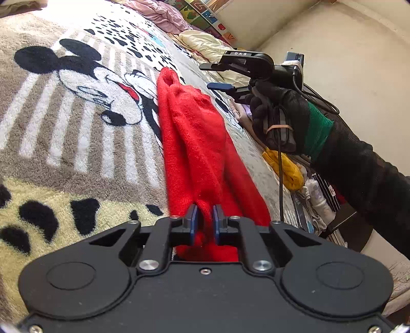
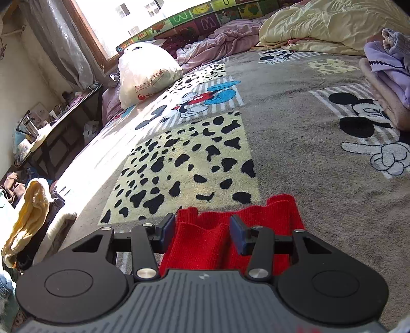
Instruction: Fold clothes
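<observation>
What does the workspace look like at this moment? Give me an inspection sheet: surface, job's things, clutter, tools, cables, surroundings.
Surface: bed covered by a cartoon-mouse blanket with spotted patches.
Job's things: red knit garment stretched in a long bunched strip across the blanket.
Clutter: purple folded clothes, cream quilt, white plastic bag, yellow garment at the bedside.
Tools: left tool shut on the red garment's near end; right tool open above the far end, held in a black-gloved hand.
Cables: black cable hanging from the right tool.
Surroundings: window, cluttered desk, plain wall.
</observation>
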